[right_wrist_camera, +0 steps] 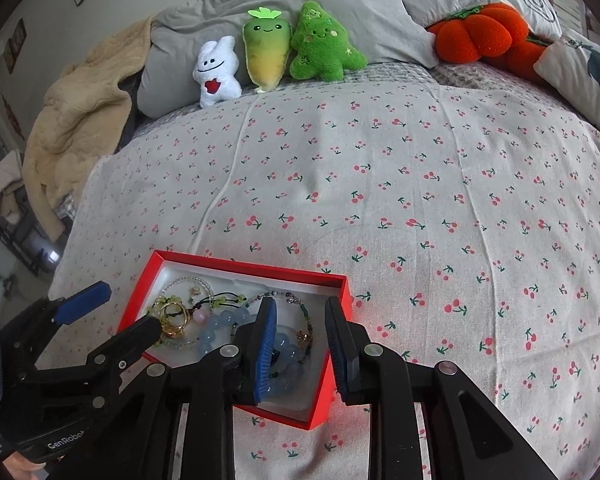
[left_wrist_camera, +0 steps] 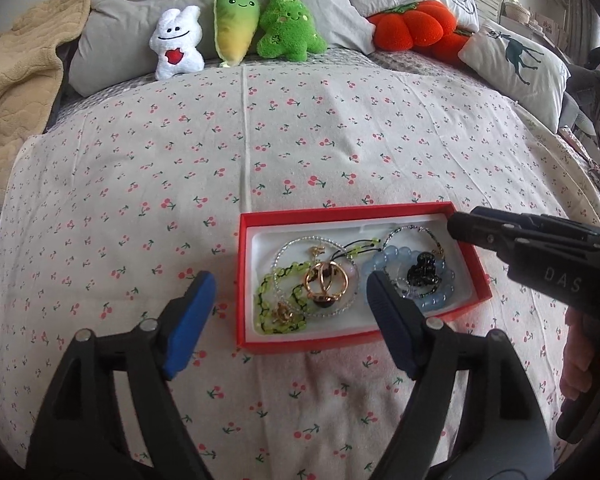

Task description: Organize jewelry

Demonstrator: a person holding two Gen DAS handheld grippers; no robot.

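Observation:
A red jewelry box (left_wrist_camera: 342, 211) with a white lining lies on the cherry-print bedspread; it also shows in the right wrist view (right_wrist_camera: 236, 265). It holds a green bead necklace (left_wrist_camera: 269, 307), gold rings (left_wrist_camera: 327, 280), a pale blue bead bracelet (left_wrist_camera: 394, 261), a black hair claw (left_wrist_camera: 422, 272) and thin beaded bangles. My left gripper (left_wrist_camera: 290, 300) is open and empty, with its fingers straddling the box's left half. My right gripper (right_wrist_camera: 302, 346) is open and empty, with its fingers either side of the box's right wall. It shows in the left wrist view (left_wrist_camera: 460, 228) at the box's far right corner.
Three plush toys, white (left_wrist_camera: 177, 45), yellow-green (left_wrist_camera: 236, 22) and green (left_wrist_camera: 290, 24), lean on a grey pillow at the head of the bed. An orange pumpkin cushion (left_wrist_camera: 414, 26) and a deer pillow (left_wrist_camera: 516, 68) lie at the right. A beige blanket (left_wrist_camera: 16, 80) is piled at the left.

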